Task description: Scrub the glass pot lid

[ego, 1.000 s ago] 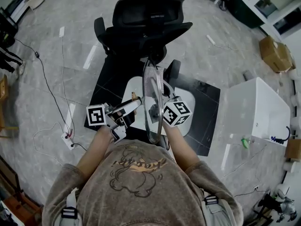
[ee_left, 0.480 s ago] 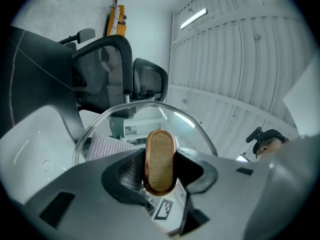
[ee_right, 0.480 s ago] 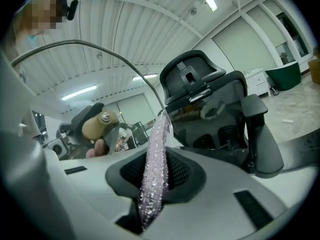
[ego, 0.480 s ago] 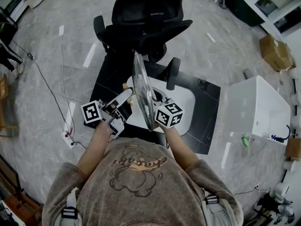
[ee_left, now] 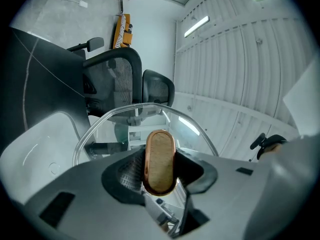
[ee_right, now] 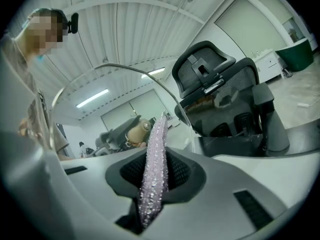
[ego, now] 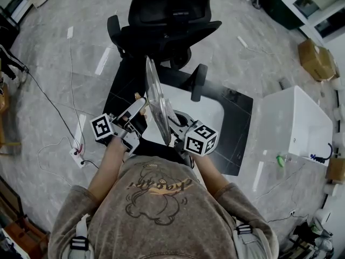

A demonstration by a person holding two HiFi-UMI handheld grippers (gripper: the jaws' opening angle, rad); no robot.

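Clear glass pot lid (ego: 156, 101) held on edge in mid-air, top rim leaning toward 11 o'clock, oval wooden knob (ee_left: 160, 161) on its 9 o'clock face, pink glittery scrubbing cloth (ee_right: 152, 169) at its 4 o'clock side.

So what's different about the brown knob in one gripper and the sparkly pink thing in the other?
The knob is smooth, brown and oval with a coppery rim; the scrubber is pink, bumpy and glittery. The knob looks hard and sits on a glass lid; the scrubber is a thin strip on its own. Both are pinched between jaws: the knob in the left gripper, the scrubber in the right gripper.
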